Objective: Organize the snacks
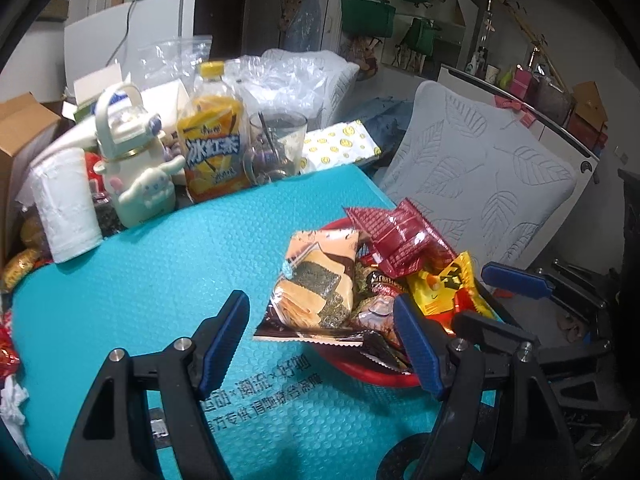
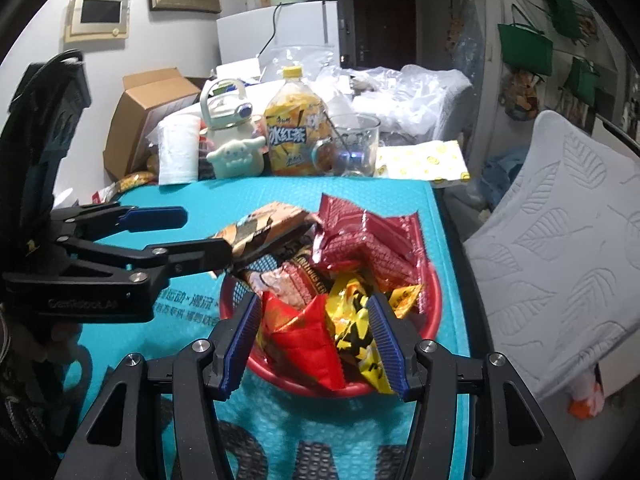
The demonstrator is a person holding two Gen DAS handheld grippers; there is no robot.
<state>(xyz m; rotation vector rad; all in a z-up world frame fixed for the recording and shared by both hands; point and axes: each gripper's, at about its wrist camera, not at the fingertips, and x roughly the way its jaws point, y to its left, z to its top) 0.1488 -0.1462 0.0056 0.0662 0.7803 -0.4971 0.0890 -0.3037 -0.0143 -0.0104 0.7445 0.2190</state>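
so the red basket [image 2: 434, 300] on the teal worktop [image 1: 140, 280] is heaped with snacks, the seaweed cracker pack [image 1: 316, 280] hangs over its left rim, long axis running away, nearer the left gripper [image 1: 320, 344], both jaws part-open, right gripper [image 2: 312, 344] empty too.

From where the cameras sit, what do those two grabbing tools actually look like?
Both are black plastic frames with silver bolts. Each gripper, left and right, ends in two fingers faced with ribbed blue pads. Faint "Gen..." lettering runs along the left one's side.
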